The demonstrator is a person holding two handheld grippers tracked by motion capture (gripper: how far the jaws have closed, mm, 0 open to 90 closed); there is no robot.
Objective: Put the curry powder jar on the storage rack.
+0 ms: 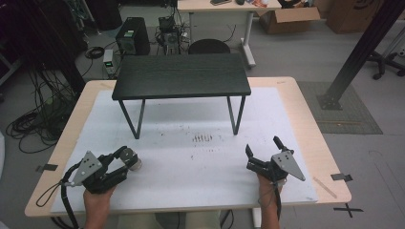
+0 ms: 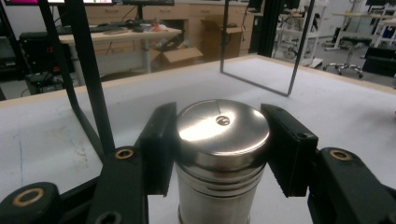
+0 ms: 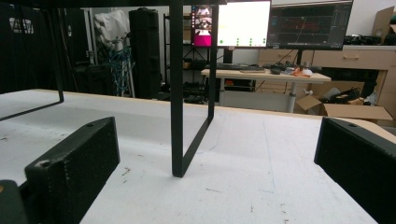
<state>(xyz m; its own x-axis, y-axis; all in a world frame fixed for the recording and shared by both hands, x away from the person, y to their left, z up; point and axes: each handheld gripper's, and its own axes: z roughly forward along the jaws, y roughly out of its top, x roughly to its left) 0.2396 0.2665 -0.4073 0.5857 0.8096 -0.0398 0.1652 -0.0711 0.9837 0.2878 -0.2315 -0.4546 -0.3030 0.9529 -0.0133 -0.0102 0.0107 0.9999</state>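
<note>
No readable brand or label is seen on the steel canister, which is clamped between the jaws of the left gripper at the lower left of the high view, near the white mat's front edge. The right gripper is held at the lower right with its jaws wide apart around nothing. Open mat is left between them, below the black stand at upper centre.
</note>
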